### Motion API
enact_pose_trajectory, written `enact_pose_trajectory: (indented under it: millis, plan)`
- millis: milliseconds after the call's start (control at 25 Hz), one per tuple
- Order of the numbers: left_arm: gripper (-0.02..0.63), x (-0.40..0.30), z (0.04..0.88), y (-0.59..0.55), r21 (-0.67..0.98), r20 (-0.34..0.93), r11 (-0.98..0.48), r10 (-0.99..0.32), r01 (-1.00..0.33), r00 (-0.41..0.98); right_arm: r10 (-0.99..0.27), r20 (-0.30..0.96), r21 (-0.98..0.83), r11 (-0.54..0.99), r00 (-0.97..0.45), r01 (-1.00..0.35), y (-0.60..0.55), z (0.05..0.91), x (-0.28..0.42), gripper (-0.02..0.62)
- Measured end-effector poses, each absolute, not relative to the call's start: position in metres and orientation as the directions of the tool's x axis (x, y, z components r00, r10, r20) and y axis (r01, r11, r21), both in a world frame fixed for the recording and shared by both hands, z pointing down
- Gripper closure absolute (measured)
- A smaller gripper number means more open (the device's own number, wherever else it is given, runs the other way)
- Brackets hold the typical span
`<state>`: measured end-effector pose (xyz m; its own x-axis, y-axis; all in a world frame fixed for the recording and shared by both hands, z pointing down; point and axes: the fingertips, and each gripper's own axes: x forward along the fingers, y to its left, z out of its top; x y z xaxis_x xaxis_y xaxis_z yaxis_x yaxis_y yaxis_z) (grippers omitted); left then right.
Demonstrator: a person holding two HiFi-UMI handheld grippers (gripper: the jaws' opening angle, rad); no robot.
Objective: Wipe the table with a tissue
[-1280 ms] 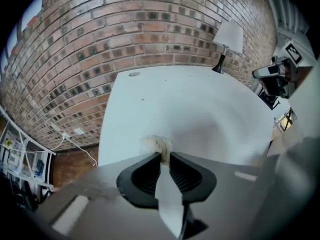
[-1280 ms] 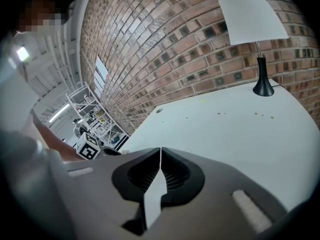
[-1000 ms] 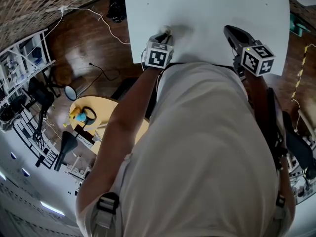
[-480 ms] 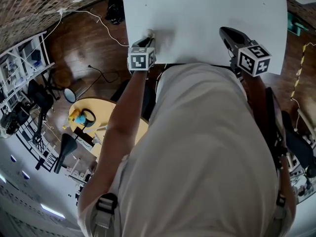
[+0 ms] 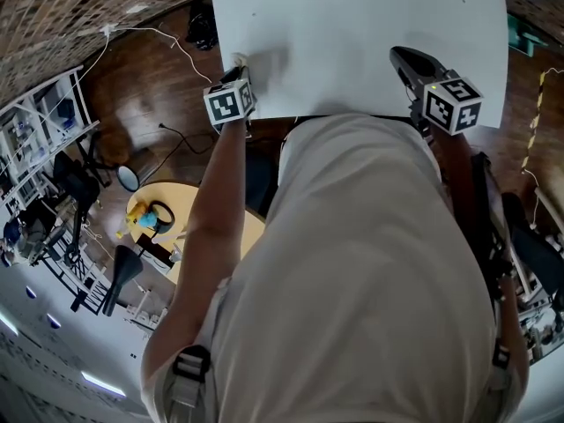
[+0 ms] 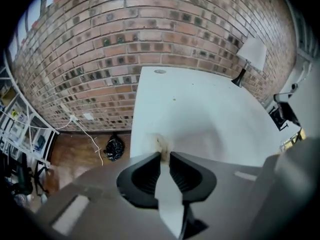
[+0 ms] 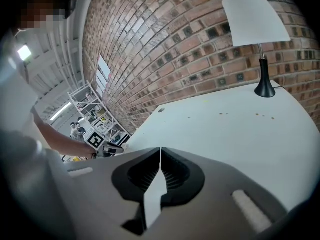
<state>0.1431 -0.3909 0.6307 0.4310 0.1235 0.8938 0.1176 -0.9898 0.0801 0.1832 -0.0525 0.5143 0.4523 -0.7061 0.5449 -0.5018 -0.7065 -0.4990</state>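
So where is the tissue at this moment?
In the left gripper view the tissue is pinched at the tips of the left hand-held gripper, on the white table close to its near left corner.

I see a plain white table top (image 5: 352,25), a white paper tissue (image 6: 161,143) stained yellow-brown, a red-brown brick wall (image 6: 150,29) with pale mortar lines, black-and-white square-patterned marker cubes (image 5: 231,101), a white-shaded lamp (image 7: 255,14) on a black stem, a dark brown wooden floor (image 5: 150,86)
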Motion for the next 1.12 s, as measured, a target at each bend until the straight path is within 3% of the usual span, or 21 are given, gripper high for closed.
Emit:
enact_pose_trajectory:
  millis: [600, 1120]
  plan:
    - [0.538, 0.239, 0.611, -0.37, 0.142, 0.84, -0.977, 0.204, 0.158, 0.503, -0.662, 0.538, -0.498, -0.749, 0.522, -0.437, -0.034, 0.512, 0.187, 0.581]
    - [0.54, 0.281, 0.625, -0.378, 0.123, 0.858, -0.964, 0.222, 0.234, 0.463, -0.604, 0.563, -0.5, -0.792, 0.564, -0.35, -0.016, 0.514, 0.178, 0.581]
